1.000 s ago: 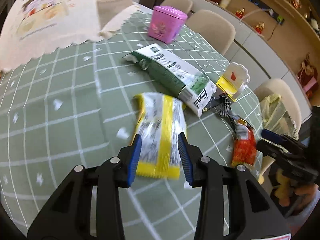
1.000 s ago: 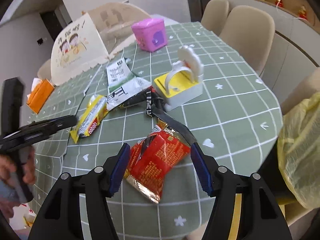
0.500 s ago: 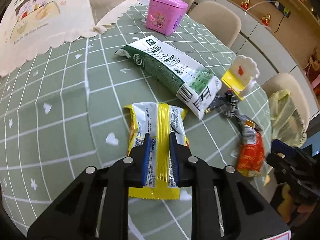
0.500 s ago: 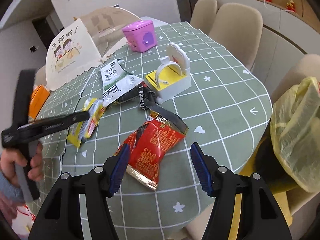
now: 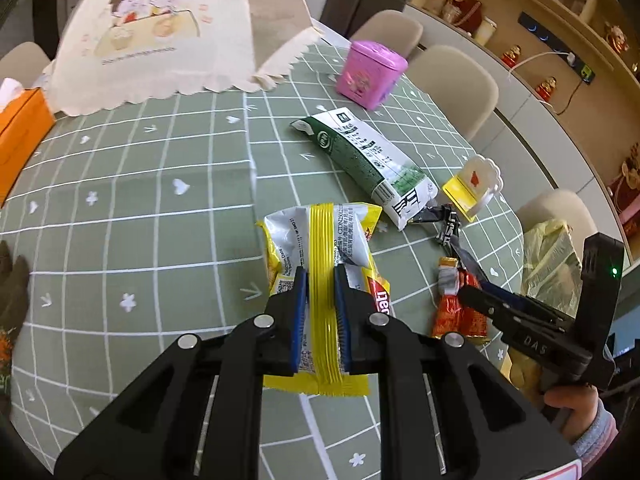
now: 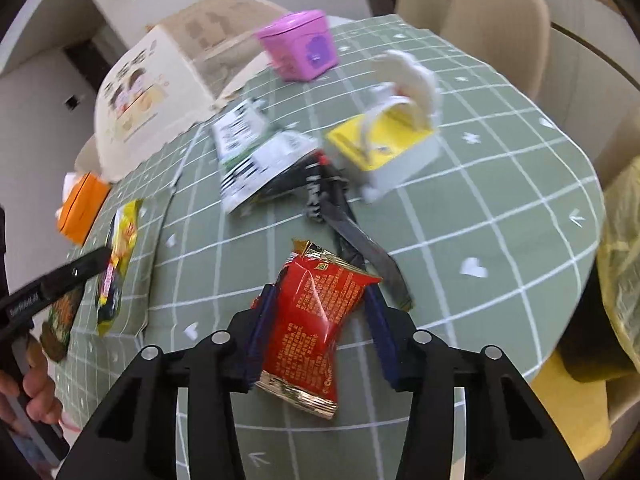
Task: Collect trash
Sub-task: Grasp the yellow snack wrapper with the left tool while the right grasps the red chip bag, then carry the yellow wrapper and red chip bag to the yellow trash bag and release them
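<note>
Your left hand-held gripper [image 5: 321, 312] had its blue pads clamped on the yellow-and-white snack wrapper [image 5: 320, 248], pinching it along the yellow seam stripe down its middle. Those jaws had just been closing, and the wrapper sat squeezed between them, its far end crumpled and fanned out over the green checked tabletop [image 5: 140, 208]. Whether the wrapper's far end was touching the cloth, you couldn't tell from the wrist view.

Over on your right, the right hand-held gripper [image 6: 318, 328] had its jaws straddling the red snack packet [image 6: 316, 320]. They had just been closing too; the left pad looked pressed against the packet's edge, the right pad just beside its upper corner, but the blur made a firm grip impossible to call. The packet lay on the tabletop near the front edge, its gold-crimped end pointing back at you.

Behind the red packet lay a dark strip wrapper [image 6: 352, 236], running up toward the green-and-white bag [image 6: 256, 152], which lay flat near the middle of the tabletop. Just beside that bag stood a yellow-and-white holder [image 6: 388, 140], and farther back a pink box [image 6: 300, 48]. An orange tissue box [image 5: 20, 136] sat at the far left edge. A yellow plastic bag [image 5: 552, 256] hung just off the tabletop's right rim, near your right hand [image 5: 572, 408].
</note>
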Available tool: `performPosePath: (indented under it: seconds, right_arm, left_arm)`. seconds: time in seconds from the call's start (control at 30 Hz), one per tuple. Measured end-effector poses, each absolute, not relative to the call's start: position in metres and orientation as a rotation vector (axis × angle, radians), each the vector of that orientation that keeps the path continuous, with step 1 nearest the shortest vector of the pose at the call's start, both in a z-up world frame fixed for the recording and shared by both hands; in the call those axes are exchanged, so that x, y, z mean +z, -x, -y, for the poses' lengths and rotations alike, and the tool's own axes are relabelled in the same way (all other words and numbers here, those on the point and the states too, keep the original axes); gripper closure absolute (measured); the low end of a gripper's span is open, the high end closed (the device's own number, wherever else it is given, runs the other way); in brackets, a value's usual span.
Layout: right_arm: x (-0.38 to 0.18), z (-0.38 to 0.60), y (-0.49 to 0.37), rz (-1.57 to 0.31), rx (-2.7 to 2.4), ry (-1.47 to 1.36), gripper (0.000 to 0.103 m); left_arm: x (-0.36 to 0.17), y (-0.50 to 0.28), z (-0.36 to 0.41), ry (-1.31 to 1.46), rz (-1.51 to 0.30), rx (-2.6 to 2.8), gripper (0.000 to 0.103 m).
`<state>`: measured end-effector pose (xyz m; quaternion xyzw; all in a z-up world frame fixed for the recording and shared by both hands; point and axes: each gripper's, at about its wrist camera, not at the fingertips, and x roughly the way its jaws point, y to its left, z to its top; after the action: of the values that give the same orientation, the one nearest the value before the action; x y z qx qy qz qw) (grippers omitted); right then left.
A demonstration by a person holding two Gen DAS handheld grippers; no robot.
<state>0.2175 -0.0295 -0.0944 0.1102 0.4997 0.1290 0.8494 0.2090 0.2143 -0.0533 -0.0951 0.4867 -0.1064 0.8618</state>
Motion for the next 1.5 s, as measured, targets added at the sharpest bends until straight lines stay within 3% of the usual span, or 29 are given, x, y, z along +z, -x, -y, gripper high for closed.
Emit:
performPosePath:
  seconds: [0.17, 0.97, 1.5]
  right_arm:
    - [-0.086, 0.019, -0.210, -1.042, 0.319, -0.183, 0.069]
    - [-0.024, 0.067, -0.173, -0.922, 0.291, -0.123, 0.069]
    - [0.029, 0.113, -0.160, -0.801, 0.308, -0.088, 0.069]
  left_arm:
    - [-0.047, -0.200, -0.214, 0.188, -1.002, -0.210, 0.090]
    - [-0.013, -0.184, -0.154, 0.118, -0.930, -0.280, 0.090]
    - [0.041, -0.168, -0.103, 0.081, -0.823, -0.276, 0.090]
